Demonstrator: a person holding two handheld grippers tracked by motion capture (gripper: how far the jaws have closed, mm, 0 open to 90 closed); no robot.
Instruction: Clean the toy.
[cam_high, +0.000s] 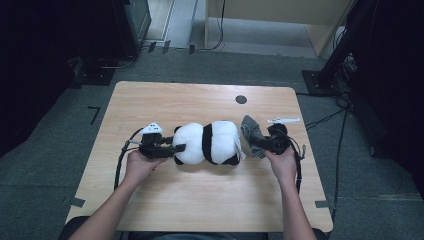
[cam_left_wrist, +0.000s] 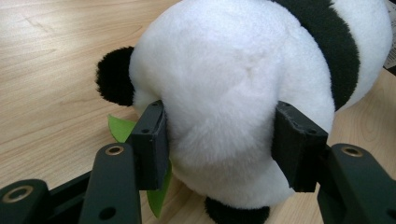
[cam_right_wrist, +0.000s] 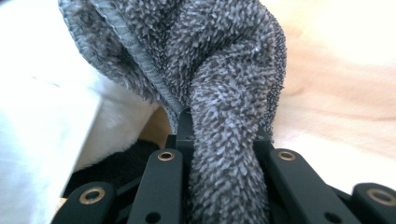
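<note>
At the middle of the surface the plush panda lies lengthwise from nine to three o'clock, the left gripper clamping its nine o'clock end while the right gripper, pinching a grey cloth, waits just beside its three o'clock end.

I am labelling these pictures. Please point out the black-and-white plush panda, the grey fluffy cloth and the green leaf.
black-and-white plush panda (cam_high: 206, 143), high view, black band round its body
grey fluffy cloth (cam_right_wrist: 224, 140), right gripper view, twisted fold
green leaf (cam_left_wrist: 120, 128), left gripper view, upper tip

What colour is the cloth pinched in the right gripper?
Grey, a fuzzy speckled terry cloth; the right gripper view shows it best.
</note>
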